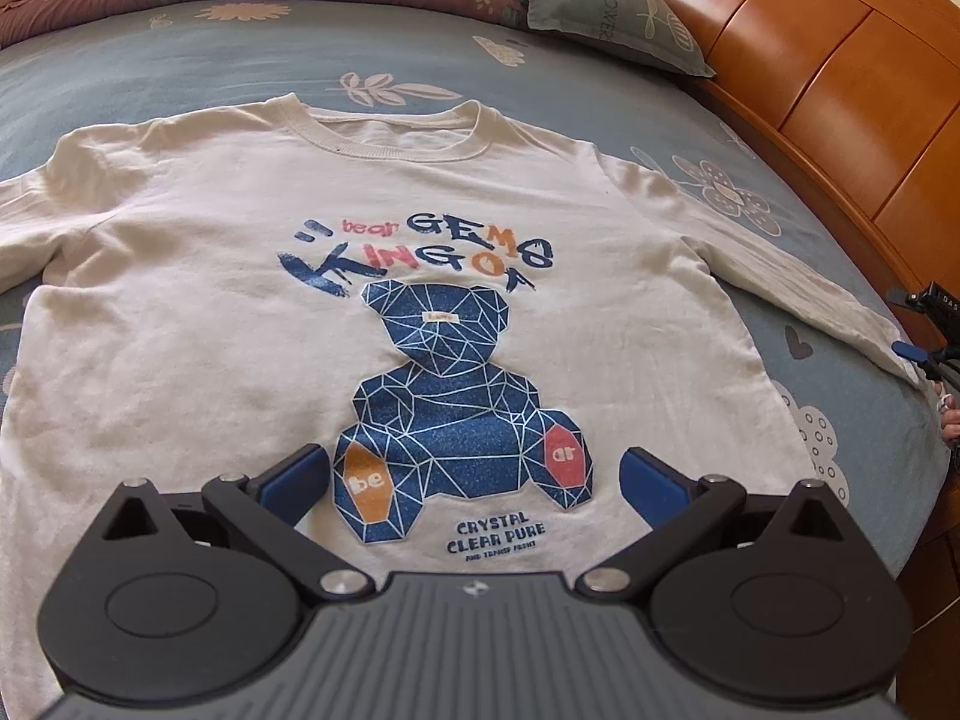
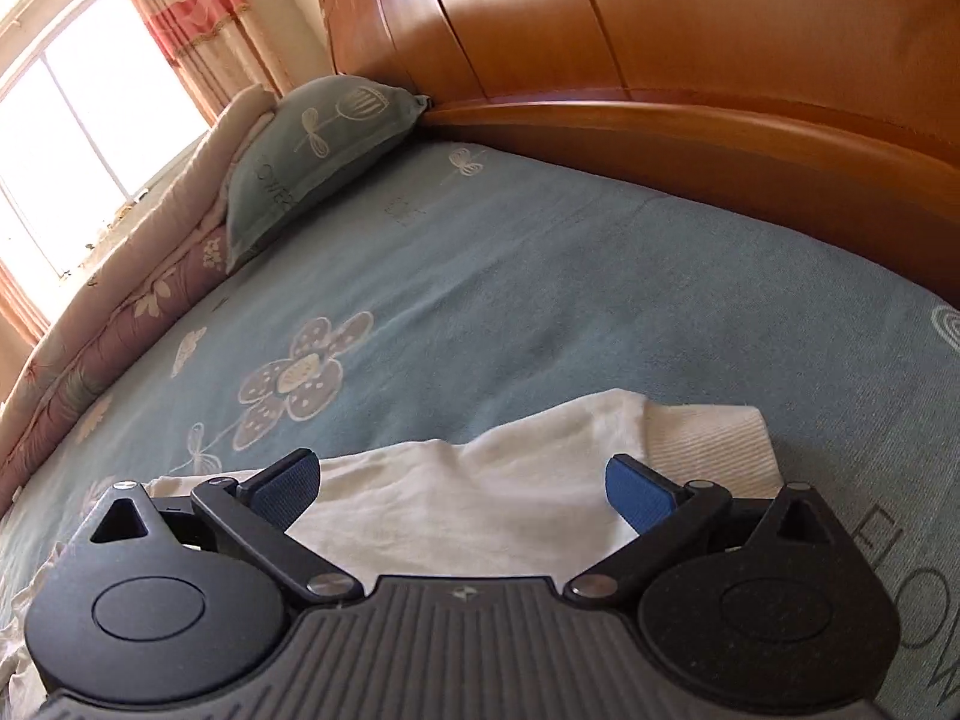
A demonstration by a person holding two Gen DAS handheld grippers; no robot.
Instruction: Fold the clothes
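Both grippers gape empty: the left gripper (image 1: 474, 480) hovers over the cream long-sleeved bear-print shirt (image 1: 210, 300); the right gripper (image 2: 462, 480) should pinch the ribbed sleeve cuff (image 2: 708, 444) squarely before folding inward.

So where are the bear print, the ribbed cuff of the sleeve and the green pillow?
bear print (image 1: 447, 420), left wrist view, on the bear's blue belly.
ribbed cuff (image 2: 708, 450), right wrist view, on the middle of the ribbing.
green pillow (image 2: 318, 150), right wrist view, on its front face.

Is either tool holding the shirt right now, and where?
Neither. The left tool is open over the shirt; the right tool is open over the sleeve cuff.
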